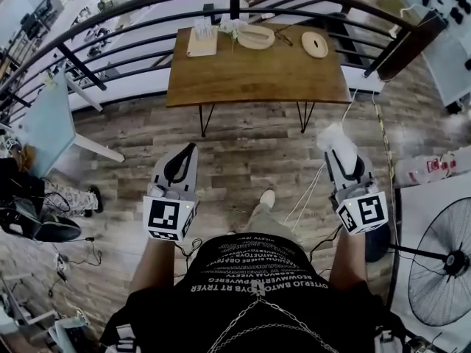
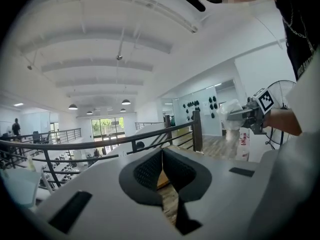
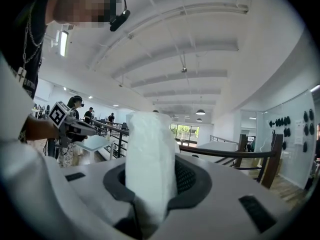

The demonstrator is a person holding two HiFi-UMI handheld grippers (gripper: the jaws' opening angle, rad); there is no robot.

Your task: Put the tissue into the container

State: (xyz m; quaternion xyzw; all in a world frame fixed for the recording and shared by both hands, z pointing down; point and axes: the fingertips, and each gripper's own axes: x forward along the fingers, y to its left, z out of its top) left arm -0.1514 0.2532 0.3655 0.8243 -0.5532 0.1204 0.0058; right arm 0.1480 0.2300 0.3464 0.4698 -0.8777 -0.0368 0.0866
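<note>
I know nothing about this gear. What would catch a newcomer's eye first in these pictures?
A white crumpled tissue sticks up from the right tongs, which are clamped on it, at the head view's right. The left tongs are closed with nothing in them. Ahead, across the plank floor, a brown wooden table stands by a black curved metal railing.
</note>
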